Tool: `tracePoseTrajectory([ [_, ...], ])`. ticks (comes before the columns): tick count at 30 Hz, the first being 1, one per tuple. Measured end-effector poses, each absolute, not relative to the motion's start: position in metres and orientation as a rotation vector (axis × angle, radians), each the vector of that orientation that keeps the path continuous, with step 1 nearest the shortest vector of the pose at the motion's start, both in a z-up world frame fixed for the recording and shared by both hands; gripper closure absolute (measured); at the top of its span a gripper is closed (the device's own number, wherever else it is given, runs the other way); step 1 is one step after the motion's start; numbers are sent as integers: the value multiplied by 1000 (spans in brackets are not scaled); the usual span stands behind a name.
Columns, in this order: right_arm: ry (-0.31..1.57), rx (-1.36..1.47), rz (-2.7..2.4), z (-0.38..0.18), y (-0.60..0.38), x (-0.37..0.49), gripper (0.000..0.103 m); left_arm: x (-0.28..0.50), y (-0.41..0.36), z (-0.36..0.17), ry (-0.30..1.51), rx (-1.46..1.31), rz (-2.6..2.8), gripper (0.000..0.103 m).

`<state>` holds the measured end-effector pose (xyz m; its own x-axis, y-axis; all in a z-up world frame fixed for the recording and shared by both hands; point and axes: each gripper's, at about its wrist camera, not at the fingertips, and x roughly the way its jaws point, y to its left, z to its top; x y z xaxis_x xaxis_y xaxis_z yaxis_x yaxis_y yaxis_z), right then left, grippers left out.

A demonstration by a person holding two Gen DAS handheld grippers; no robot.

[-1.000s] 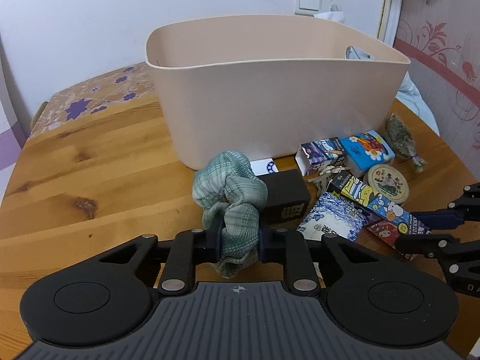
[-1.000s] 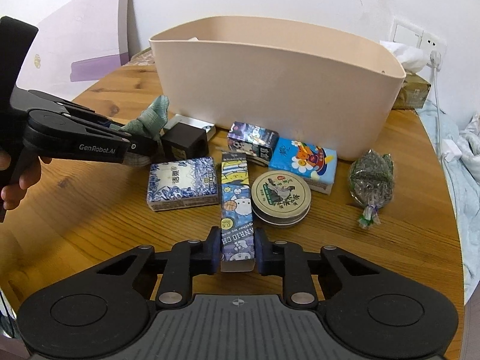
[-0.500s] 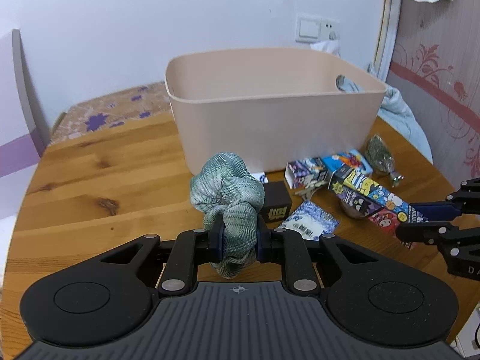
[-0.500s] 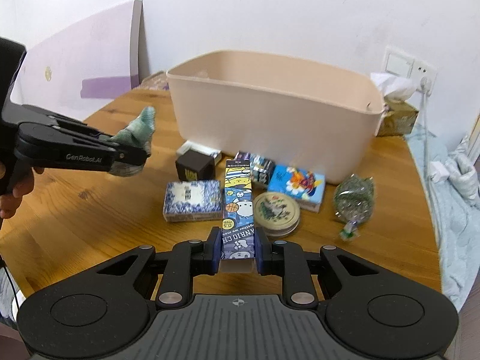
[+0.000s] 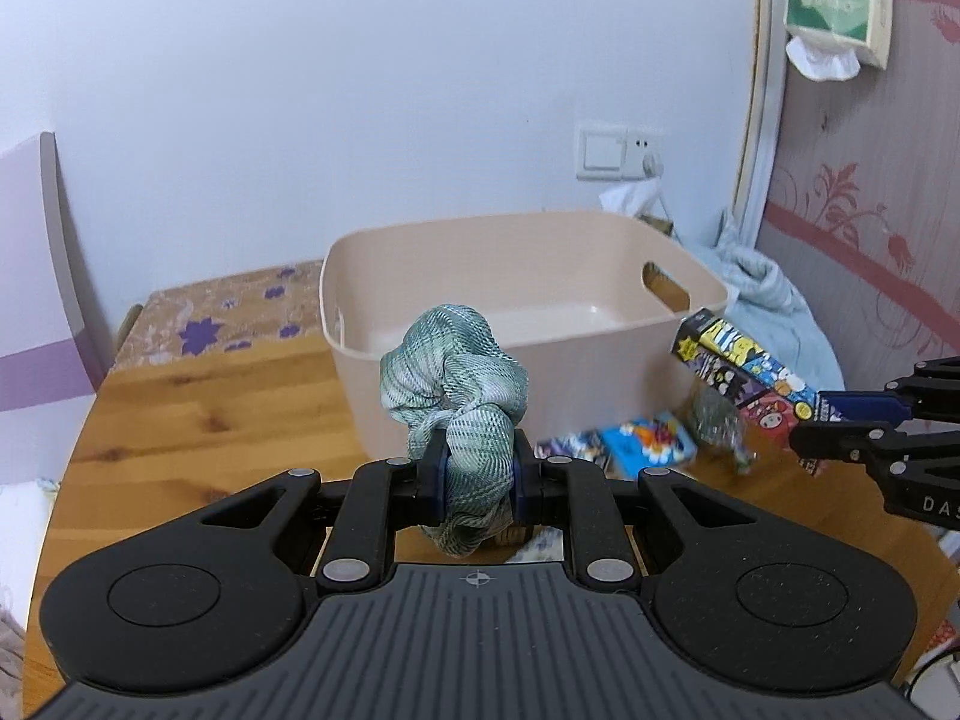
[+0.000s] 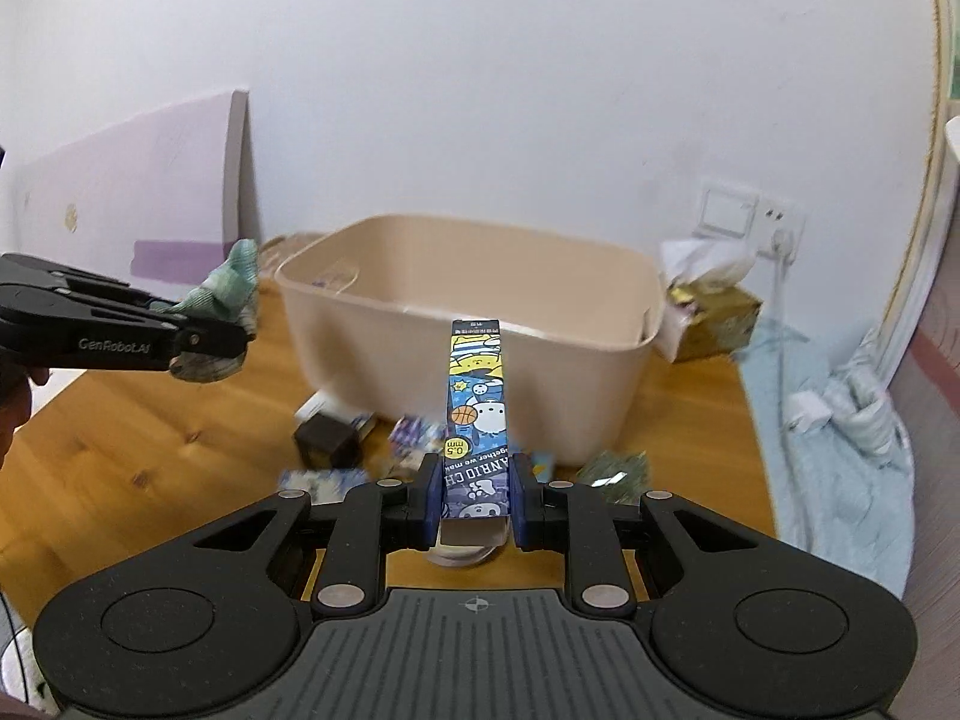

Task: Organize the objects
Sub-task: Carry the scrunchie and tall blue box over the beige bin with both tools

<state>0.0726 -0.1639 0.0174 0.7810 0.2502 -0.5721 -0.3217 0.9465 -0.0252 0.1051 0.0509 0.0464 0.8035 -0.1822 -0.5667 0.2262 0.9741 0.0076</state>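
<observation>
- Wooden table (image 5: 198,420): carries the bin and a cluster of small items; a patterned cloth covers its far left corner.
- Beige bin (image 5: 510,276): stands near the far edge of the table, open side up. A handle slot shows in its right wall; its interior appears bare in both views.
- Left gripper (image 5: 477,483): held above the table in front of the bin. Its fingers are clamped on a green scrunchie (image 5: 456,372), which bulges above the fingers and hangs slightly below them.
- Right gripper (image 6: 477,495): held above the table, in front of the bin's near wall. Its fingers are closed on one end of a cartoon-printed box (image 6: 477,396); the free end points toward the bin's rim.
- Small items remaining on the table in front of the bin: a black box (image 6: 327,441), a blue tissue pack (image 5: 648,450) and several blurred packets.
</observation>
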Motion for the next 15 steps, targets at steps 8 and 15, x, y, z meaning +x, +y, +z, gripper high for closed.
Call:
tracePoseTrajectory([
  [8, 518, -115, 269, 36, -181, 97, 82, 135, 41, 64, 555, 80, -183, 84],
  [15, 472, -118, 250, 46, -189, 130, 82, 175, 27, 71, 557, 74, -188, 84],
])
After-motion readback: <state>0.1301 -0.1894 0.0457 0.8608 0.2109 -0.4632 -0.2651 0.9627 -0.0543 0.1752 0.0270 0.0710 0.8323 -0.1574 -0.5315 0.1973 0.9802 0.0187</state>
